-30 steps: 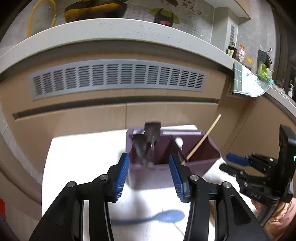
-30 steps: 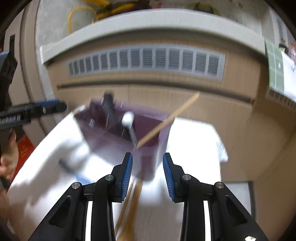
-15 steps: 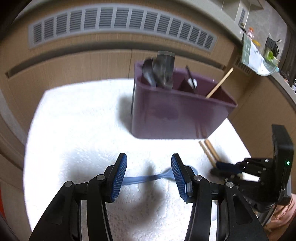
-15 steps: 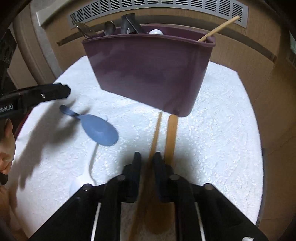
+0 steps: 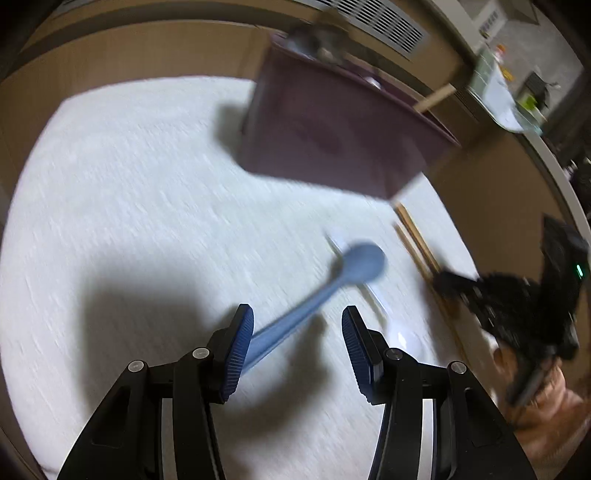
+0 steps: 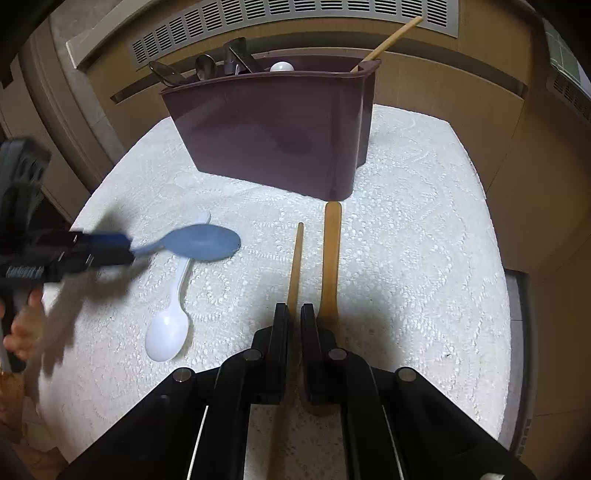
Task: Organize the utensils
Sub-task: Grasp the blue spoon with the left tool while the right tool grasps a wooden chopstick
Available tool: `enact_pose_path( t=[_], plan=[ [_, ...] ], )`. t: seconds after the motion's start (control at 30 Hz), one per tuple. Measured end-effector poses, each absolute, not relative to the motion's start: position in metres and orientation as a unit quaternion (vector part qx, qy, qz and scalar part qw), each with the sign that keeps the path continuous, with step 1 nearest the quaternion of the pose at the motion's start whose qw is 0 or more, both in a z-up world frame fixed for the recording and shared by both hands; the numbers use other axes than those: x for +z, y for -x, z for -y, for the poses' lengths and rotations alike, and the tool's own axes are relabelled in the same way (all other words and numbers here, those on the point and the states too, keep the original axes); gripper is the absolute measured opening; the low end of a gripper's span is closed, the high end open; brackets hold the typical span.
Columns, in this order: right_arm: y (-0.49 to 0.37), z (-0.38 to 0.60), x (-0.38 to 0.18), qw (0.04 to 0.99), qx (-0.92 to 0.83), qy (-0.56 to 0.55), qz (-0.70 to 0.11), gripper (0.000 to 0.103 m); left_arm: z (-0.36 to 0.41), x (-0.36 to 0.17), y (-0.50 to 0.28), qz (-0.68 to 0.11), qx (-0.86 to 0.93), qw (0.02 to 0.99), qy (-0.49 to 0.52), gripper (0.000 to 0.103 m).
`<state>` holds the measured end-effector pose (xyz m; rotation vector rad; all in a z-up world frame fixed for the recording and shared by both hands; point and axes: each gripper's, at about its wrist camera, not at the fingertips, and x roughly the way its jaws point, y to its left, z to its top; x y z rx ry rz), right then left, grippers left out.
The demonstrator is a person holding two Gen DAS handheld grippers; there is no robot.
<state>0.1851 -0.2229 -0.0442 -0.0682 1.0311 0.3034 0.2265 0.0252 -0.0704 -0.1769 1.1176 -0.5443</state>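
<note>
A purple utensil caddy (image 6: 273, 129) stands on a white cloth (image 6: 406, 236) and holds metal spoons, a white spoon and a wooden stick. My left gripper (image 5: 297, 332) is open; a blue spoon (image 5: 354, 264) lies with its handle between the fingers, touching the left pad (image 5: 240, 347). In the right wrist view the blue spoon (image 6: 201, 242) seems lifted off the cloth at the left gripper (image 6: 92, 251). My right gripper (image 6: 294, 314) is shut on a thin wooden stick (image 6: 296, 258). A wooden spatula (image 6: 330, 258) lies beside it.
A white plastic spoon (image 6: 170, 325) lies on the cloth under the blue spoon's bowl. Wooden cabinet fronts with a vent grille (image 6: 295, 14) stand behind the caddy. The cloth's edge drops off at right (image 6: 502, 266).
My left gripper swung right and now has the blue spoon's handle between its fingers. My right gripper has closed fully on the thin wooden stick.
</note>
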Motion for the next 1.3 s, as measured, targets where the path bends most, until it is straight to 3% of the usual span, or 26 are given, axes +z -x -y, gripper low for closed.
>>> enact_pose_path(
  t=[0.23, 0.57, 0.6, 0.63, 0.73, 1.1, 1.3],
  plan=[
    [-0.181, 0.222, -0.039, 0.863, 0.159, 0.025, -0.480, 0.006, 0.018, -0.054, -0.194, -0.509, -0.277, 0.815, -0.014, 0.051],
    [-0.171, 0.233, -0.030, 0.871, 0.149, 0.034, -0.467, 0.008, 0.079, -0.063, -0.239, -0.490, -0.231, 0.829, -0.139, 0.048],
    [-0.170, 0.234, -0.030, 0.870, 0.148, 0.036, -0.468, 0.009, 0.079, -0.065, -0.240, -0.489, -0.228, 0.831, -0.138, 0.046],
    [-0.169, 0.235, -0.030, 0.870, 0.148, 0.039, -0.469, 0.009, 0.077, -0.063, -0.239, -0.481, -0.228, 0.836, -0.133, 0.036],
    [-0.172, 0.234, -0.030, 0.868, 0.154, 0.045, -0.470, 0.015, 0.069, -0.056, -0.231, -0.455, -0.206, 0.858, -0.121, 0.036],
    [-0.207, 0.206, -0.053, 0.856, 0.132, 0.053, -0.497, 0.015, 0.003, -0.014, -0.183, -0.374, -0.166, 0.913, 0.018, 0.036],
    [-0.207, 0.194, -0.053, 0.863, 0.113, 0.088, -0.484, 0.005, -0.007, -0.012, -0.180, -0.371, -0.163, 0.912, 0.065, 0.036]
  ],
)
